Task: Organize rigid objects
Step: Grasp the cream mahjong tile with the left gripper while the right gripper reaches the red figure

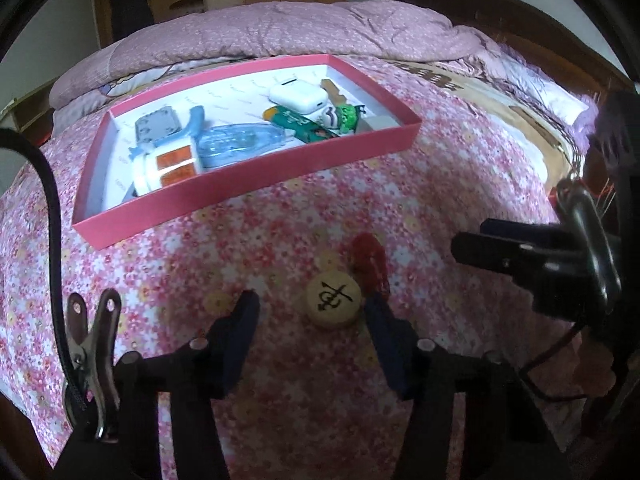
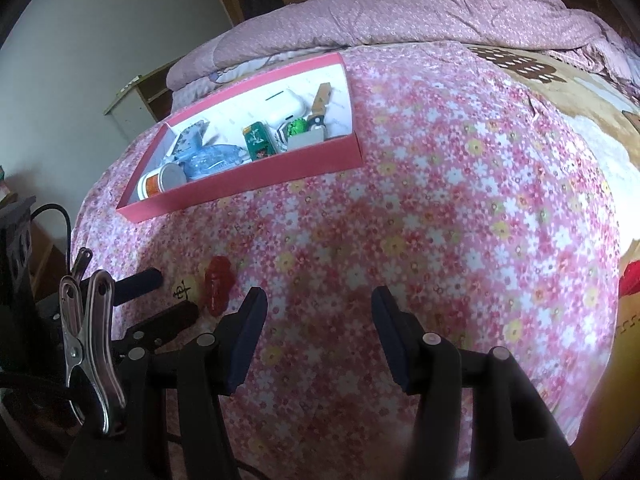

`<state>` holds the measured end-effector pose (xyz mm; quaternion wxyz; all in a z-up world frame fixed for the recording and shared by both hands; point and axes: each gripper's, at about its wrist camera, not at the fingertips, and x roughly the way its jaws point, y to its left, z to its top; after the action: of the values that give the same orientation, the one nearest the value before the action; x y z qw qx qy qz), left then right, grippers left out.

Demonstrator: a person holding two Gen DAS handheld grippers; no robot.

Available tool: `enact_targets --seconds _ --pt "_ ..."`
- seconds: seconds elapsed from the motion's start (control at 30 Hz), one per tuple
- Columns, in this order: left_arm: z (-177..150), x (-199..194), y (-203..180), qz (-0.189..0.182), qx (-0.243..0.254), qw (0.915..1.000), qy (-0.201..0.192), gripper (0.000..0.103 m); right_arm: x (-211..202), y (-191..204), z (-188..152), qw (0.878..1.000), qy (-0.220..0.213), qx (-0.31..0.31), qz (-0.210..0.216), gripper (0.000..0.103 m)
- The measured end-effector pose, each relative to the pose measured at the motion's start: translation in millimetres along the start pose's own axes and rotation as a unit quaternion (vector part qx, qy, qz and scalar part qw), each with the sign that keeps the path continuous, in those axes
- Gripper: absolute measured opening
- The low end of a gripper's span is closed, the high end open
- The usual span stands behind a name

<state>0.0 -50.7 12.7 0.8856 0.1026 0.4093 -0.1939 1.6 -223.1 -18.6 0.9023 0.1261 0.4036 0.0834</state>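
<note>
A round, pale wooden game piece [image 1: 333, 305] lies flat on the flowery bed cover. It has a black sign drawn on top. A small red thing [image 1: 370, 265] lies right next to it, touching it. Farther back sits a pink box [image 1: 256, 182] with no lid. Inside are a white case [image 1: 299, 94], a green pack [image 1: 302, 125], a clear blue thing [image 1: 236, 145] and a white bottle with orange labels [image 1: 166, 168].

Open floral bedspread [image 2: 440, 208] right of the red piece [image 2: 218, 290]; pink box [image 1: 256, 178] w/ clutter blocks far side, folded quilt [image 1: 320, 28] behind.
</note>
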Motion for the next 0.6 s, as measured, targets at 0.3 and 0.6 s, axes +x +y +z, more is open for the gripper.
enact_targets --seconds 0.3,0.6 --pt "1 4 -4 0.010 0.018 0.9997 -0.014 0.033 2 -2 -3 1.000 -0.001 0.010 0.008 0.056" --pt "2 -11 16 0.011 -0.021 0.9993 -0.031 0.033 2 3 -4 1.000 -0.005 -0.001 -0.004 0.056"
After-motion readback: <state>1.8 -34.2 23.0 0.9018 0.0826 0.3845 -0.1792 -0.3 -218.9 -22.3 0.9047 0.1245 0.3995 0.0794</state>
